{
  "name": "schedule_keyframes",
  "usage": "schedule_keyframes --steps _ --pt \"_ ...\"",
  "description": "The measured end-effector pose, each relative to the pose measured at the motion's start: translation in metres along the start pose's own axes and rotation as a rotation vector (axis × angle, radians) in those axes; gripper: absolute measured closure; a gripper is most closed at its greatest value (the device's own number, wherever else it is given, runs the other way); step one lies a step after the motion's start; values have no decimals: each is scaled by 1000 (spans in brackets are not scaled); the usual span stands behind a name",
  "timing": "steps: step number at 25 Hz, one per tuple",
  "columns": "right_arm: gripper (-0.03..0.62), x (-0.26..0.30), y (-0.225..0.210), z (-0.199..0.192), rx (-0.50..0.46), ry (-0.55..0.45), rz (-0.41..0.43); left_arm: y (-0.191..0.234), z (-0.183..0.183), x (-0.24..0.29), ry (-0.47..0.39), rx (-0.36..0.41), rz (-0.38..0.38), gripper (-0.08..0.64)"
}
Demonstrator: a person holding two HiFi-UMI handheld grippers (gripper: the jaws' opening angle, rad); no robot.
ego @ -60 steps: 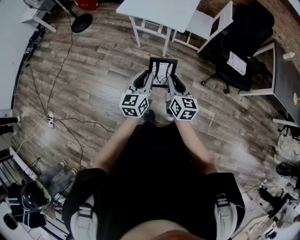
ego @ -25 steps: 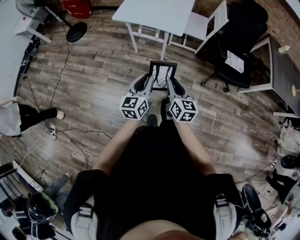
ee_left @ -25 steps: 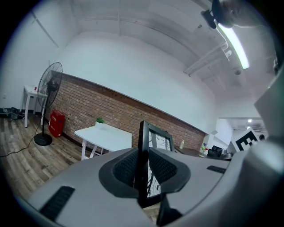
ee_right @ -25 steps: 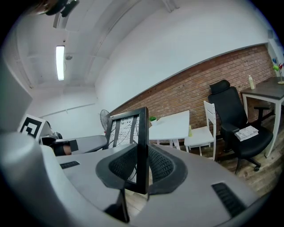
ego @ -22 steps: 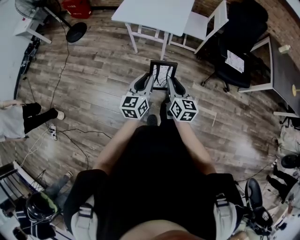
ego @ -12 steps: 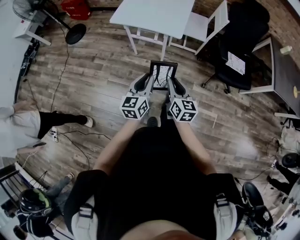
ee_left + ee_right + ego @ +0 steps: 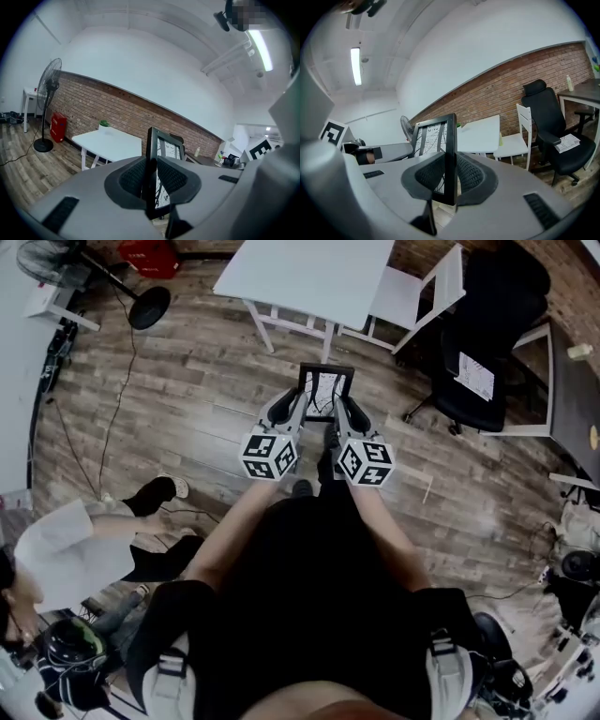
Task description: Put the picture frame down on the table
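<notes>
Left claw (image 7: 151,176): clenched on the picture frame (image 7: 164,152). Both ribbed pads press the black border of its left edge, one on the front face and one on the back.

Right claw (image 7: 451,174): likewise clenched on the frame's right edge, with the pads flat against the border on either side.

Frame: carried upright between the two claws, which point forward and slightly downward. Its face shows a white sheet with dark line work. In the head view the two marker cubes (image 7: 269,454) sit side by side behind the frame, with the person's forearms running back from them.

Position of the frame: in the air above the wooden floor (image 7: 187,399) — not on any surface. The white desk (image 7: 309,273) stands ahead of it and apart from it. In the left claw view a small green plant (image 7: 103,124) sits at the desk's far corner.

Surroundings: a white chair (image 7: 422,287) stands beside the desk on the right, and a black office chair (image 7: 487,343) with a paper on its seat stands further right. A standing fan (image 7: 50,89) and a red container (image 7: 58,126) are by the brick wall (image 7: 117,110) on the left. A second person (image 7: 84,549) is low on the floor at the left — well apart from the claws.
</notes>
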State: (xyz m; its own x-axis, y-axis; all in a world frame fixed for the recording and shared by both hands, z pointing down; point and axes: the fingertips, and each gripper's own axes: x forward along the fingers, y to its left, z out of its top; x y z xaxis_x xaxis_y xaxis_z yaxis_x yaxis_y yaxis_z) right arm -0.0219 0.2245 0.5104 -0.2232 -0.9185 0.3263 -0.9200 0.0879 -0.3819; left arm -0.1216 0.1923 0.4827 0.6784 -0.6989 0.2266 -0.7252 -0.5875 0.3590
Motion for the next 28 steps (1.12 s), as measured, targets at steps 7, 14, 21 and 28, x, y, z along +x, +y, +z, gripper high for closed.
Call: schedule_keyframes --steps 7,14,21,28 --pt "522 37 -36 21 22 25 -3 5 9 54 26 -4 8 479" --pt "522 60 -66 42 40 40 7 4 18 96 45 -15 22 479" --pt "522 82 -91 64 37 56 38 1 30 133 43 -12 51 479" --pt "522 104 -109 81 40 68 83 2 42 161 23 -18 100 479"
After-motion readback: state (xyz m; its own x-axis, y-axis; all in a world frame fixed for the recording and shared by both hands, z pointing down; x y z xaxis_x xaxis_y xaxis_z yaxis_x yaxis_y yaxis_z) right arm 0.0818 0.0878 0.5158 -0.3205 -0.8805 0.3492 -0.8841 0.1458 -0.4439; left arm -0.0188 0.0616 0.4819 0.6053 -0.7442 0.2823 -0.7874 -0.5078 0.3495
